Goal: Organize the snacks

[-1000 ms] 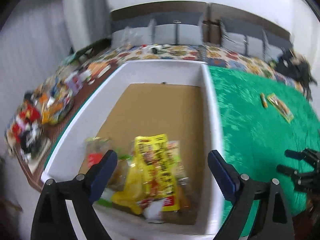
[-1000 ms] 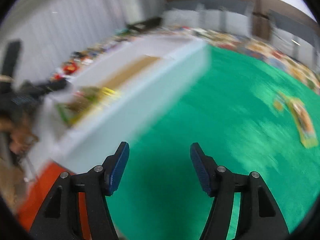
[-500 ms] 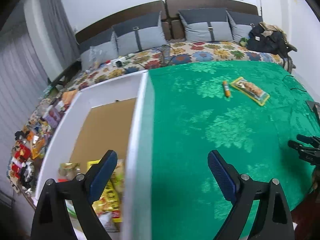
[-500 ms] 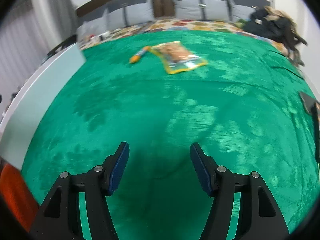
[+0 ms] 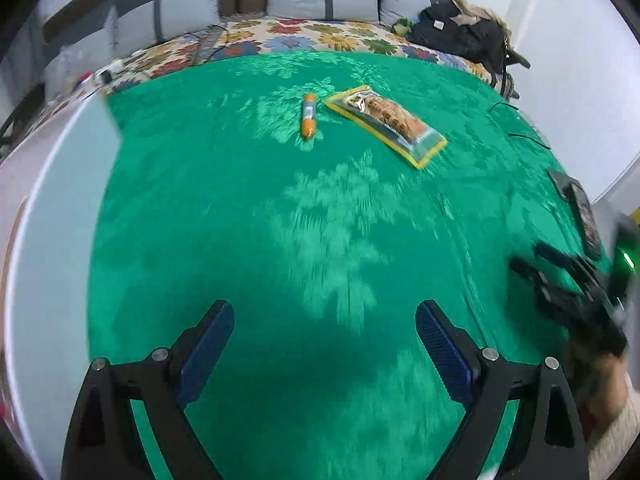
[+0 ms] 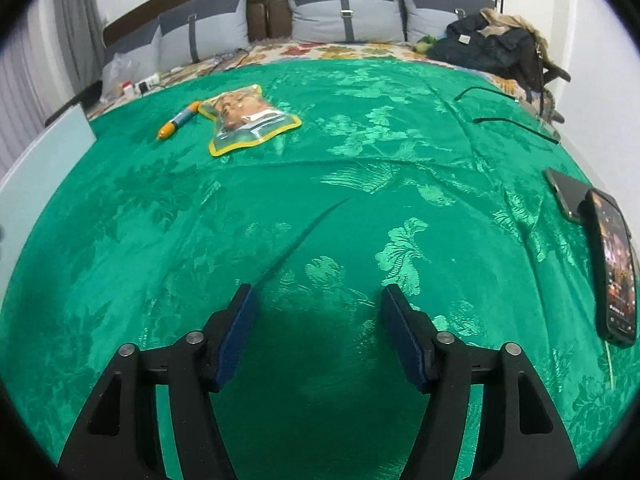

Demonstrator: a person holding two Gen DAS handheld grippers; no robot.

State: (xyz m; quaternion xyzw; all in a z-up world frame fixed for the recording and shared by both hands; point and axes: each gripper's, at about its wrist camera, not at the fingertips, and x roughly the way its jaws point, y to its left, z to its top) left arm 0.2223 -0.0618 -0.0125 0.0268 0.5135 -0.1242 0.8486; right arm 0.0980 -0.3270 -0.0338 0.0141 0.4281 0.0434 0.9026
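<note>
Hovering over the green bedspread (image 6: pixel 360 184), both grippers are in view and neither carries anything. The left gripper (image 5: pixel 324 344) has its jaws spread wide, blue pads (image 5: pixel 208 344) facing each other with only green cloth showing between them. The right gripper (image 6: pixel 316 332) is parted too, and its jaws have just been opening a little further, with nothing between them but the cloth.

Up ahead lie the snacks. The orange sausage stick (image 5: pixel 309 121) rests on the bedspread, and just beside it, to its right in the left view, lies the yellow-edged snack packet (image 5: pixel 386 124), flat on the cloth with its clear window up. They sit close together but apart. From the right camera the same pair shows at upper left: sausage stick (image 6: pixel 178 121), then packet (image 6: pixel 250 118). Both are well away from either set of jaws.

Along the left edge of each view runs the white wall of the box (image 5: pixel 52 240); its inside is out of sight here. Over at the right side of the bedspread, a phone (image 6: pixel 614 268) lies with its screen lit, and a second dark phone (image 6: pixel 564 194) is tucked just behind it. A black cable (image 6: pixel 516 124) trails nearby. At the head of the bed stand grey pillows (image 6: pixel 344 12), and a dark jacket (image 6: pixel 492 44) is heaped at the far right corner. In the left view the right gripper shows at the right edge, blurred, with a hand below it.
</note>
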